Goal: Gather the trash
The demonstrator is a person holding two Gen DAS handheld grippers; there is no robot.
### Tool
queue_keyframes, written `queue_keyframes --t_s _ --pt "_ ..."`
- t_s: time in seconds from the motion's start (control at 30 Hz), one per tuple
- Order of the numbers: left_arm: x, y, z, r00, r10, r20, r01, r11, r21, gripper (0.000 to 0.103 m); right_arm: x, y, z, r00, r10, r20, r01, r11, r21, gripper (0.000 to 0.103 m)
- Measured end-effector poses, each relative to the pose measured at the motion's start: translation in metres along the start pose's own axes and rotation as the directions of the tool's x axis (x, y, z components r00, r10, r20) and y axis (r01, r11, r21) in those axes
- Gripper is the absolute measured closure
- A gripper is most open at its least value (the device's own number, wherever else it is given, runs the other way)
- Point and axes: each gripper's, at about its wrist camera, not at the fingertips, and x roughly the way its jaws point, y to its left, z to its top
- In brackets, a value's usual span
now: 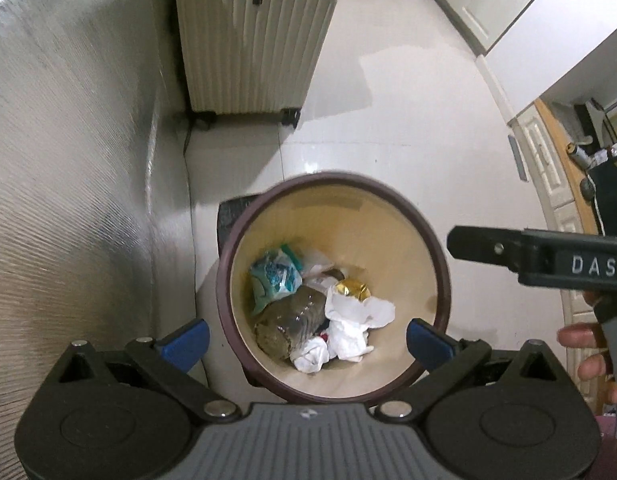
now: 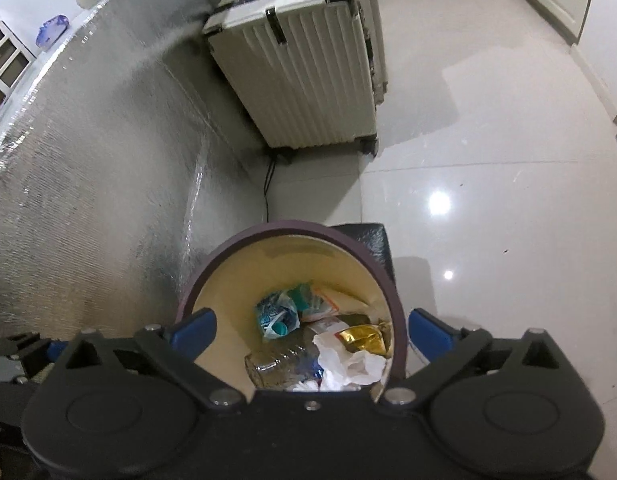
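A round trash bin (image 1: 436,248) with a dark brown rim and cream inside stands on the floor; it also shows in the right wrist view (image 2: 224,280). Inside lie crumpled white tissue (image 1: 356,316), a gold wrapper (image 1: 352,289), a clear plastic bottle (image 1: 292,320) and a teal-printed bag (image 1: 274,278). My left gripper (image 1: 308,340) is open and empty above the bin. My right gripper (image 2: 312,330) is open and empty over the bin too; the bin's contents, tissue (image 2: 348,364) and gold wrapper (image 2: 362,338), lie between its blue fingers. The right gripper's body (image 1: 548,256) enters the left wrist view from the right.
A cream ribbed suitcase (image 1: 252,40) stands beyond the bin against a silvery foil-covered wall (image 1: 68,160); it shows in the right wrist view too (image 2: 304,68). A black cable (image 2: 268,184) runs down near it. Glossy white floor tiles (image 2: 488,200) spread right. White cabinets (image 1: 528,20) stand far right.
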Motion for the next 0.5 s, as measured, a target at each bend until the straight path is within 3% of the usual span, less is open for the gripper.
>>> queue_keyframes --t_s 0.23,0.5 --pt "-0.063 0.0 -0.002 0.996 0.005 0.093 -0.004 1.0 -0.006 0.0 -0.054 0.014 0.004 0.998 0.002 0.066 -0.002 1.0 -0.003 0.0" --pt "-0.144 0.006 -0.018 0.978 0.05 0.203 -0.046 0.999 -0.027 0.0 -0.13 0.049 -0.008 0.986 -0.013 0.164 0.018 0.999 -0.033 0.0"
